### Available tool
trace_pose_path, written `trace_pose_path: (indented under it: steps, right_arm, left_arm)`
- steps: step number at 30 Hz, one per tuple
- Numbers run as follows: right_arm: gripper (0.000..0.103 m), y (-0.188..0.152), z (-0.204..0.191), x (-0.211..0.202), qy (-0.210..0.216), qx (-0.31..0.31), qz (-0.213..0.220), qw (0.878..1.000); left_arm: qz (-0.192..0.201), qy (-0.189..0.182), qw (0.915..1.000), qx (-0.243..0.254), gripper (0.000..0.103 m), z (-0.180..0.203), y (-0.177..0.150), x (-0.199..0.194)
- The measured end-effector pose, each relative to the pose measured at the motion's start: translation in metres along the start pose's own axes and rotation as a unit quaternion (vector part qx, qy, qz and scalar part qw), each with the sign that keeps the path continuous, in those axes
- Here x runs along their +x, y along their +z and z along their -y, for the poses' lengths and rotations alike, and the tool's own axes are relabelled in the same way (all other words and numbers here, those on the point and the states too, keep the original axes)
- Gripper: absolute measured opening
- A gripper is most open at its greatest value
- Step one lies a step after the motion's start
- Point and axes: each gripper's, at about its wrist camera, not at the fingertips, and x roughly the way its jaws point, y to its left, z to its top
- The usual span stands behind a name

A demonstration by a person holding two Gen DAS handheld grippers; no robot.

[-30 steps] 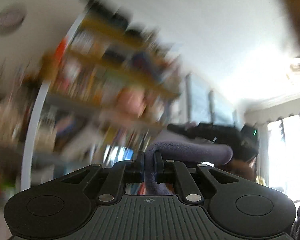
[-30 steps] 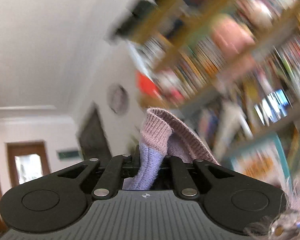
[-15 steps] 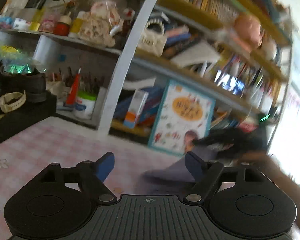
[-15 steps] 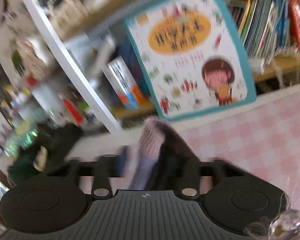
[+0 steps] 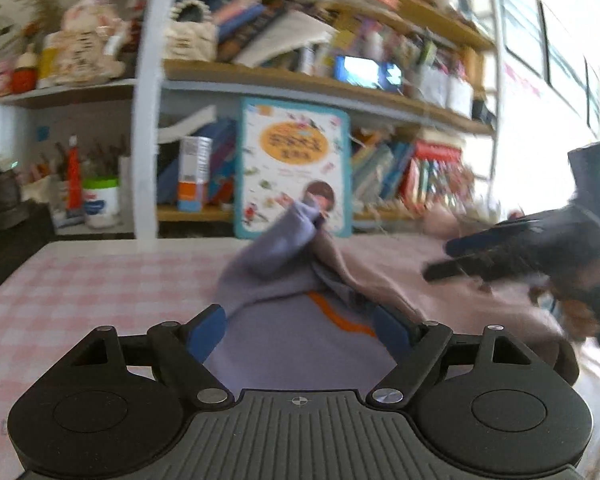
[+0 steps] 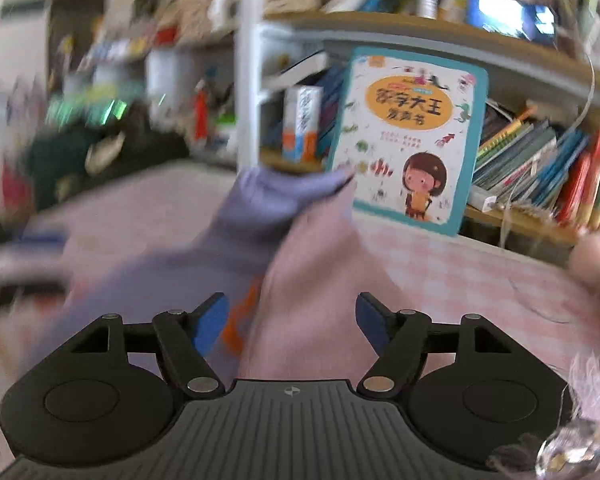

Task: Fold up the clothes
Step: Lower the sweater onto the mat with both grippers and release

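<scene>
Two hand-held grippers — left (image 5: 298, 330), right (image 6: 292, 320) — one lilac-and-pink garment (image 5: 292, 332), one picture book (image 6: 408, 140).

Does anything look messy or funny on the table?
Yes. The sweater lies in a rumpled heap on the table, not folded flat. One lilac part sticks up in a peak near the book. Both grippers, left and right, are open and hold nothing.

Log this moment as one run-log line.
left gripper: open | right gripper: open | lilac-and-pink knit garment: crumpled, unheld | pink checked tablecloth: under garment
</scene>
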Motion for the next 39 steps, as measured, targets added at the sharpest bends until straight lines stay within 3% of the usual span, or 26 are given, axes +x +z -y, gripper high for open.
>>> trace_pose_path:
  steps: [4, 8, 10, 12, 14, 18, 20, 22, 24, 25, 28, 30, 31, 33, 35, 39]
  right_arm:
    - [0.068, -0.032, -0.027, -0.017, -0.033, -0.089, -0.029, 0.995]
    - [0.066, -0.048, -0.036, -0.021, -0.089, -0.142, -0.04, 0.985]
    - [0.065, -0.051, -0.032, -0.025, -0.093, -0.137, -0.043, 0.985]
    - [0.057, -0.053, -0.024, -0.027, -0.098, -0.132, -0.047, 0.985]
    - [0.036, -0.052, -0.014, -0.027, -0.113, -0.129, -0.051, 0.984]
    - [0.029, -0.043, 0.026, -0.026, -0.17, -0.053, -0.054, 0.983]
    - [0.033, -0.04, 0.026, -0.036, -0.112, -0.022, -0.041, 0.993]
    - [0.049, -0.037, 0.026, -0.045, -0.054, 0.008, -0.028, 0.998]
    - [0.049, -0.04, 0.008, -0.043, -0.025, -0.014, -0.043, 0.999]
    - [0.049, -0.041, 0.0, -0.041, -0.011, -0.025, -0.05, 0.998]
    - [0.048, -0.053, -0.023, -0.025, -0.029, -0.077, -0.083, 0.993]
    - [0.047, -0.06, -0.029, -0.015, -0.051, -0.096, -0.101, 0.989]
    - [0.046, -0.063, -0.029, -0.013, -0.054, -0.095, -0.104, 0.989]
    - [0.036, -0.065, -0.025, -0.013, -0.045, -0.07, -0.101, 0.991]
    - [0.005, -0.065, -0.02, -0.015, -0.037, -0.046, -0.099, 0.993]
    - [0.005, -0.062, -0.02, -0.029, -0.029, -0.029, -0.082, 0.996]
  left_arm:
    - [-0.039, 0.012, 0.9974, 0.059, 0.084, 0.025, -0.007, 0.018]
    - [-0.042, 0.04, 0.995, 0.081, 0.084, 0.032, -0.015, 0.011]
    - [-0.047, 0.054, 0.995, 0.069, 0.084, 0.025, -0.018, 0.005]
    - [-0.053, 0.069, 0.9949, 0.051, 0.084, 0.013, -0.021, 0.001]
    - [-0.059, 0.082, 0.9943, 0.033, 0.083, 0.0, -0.021, 0.001]
    - [-0.073, 0.085, 0.9937, -0.014, 0.08, -0.022, -0.02, 0.01]
    - [-0.086, 0.07, 0.9932, -0.034, 0.073, -0.03, -0.02, 0.015]
    - [-0.103, 0.057, 0.9918, -0.05, 0.066, -0.036, -0.02, 0.02]
    - [-0.124, 0.042, 0.9893, -0.065, 0.06, -0.041, -0.022, 0.026]
    - [-0.128, 0.037, 0.9887, -0.068, 0.06, -0.042, -0.022, 0.028]
    - [-0.131, 0.03, 0.9888, -0.065, 0.06, -0.041, -0.024, 0.027]
    - [-0.131, 0.023, 0.989, -0.066, 0.04, -0.041, -0.025, 0.024]
    - [-0.131, 0.014, 0.9888, -0.071, 0.015, -0.041, -0.026, 0.022]
    - [-0.131, -0.007, 0.9875, -0.087, 0.008, -0.045, -0.029, 0.018]
    - [-0.131, -0.021, 0.9859, -0.102, 0.005, -0.051, -0.031, 0.013]
    - [-0.122, -0.003, 0.9851, -0.122, 0.005, -0.072, -0.033, -0.003]
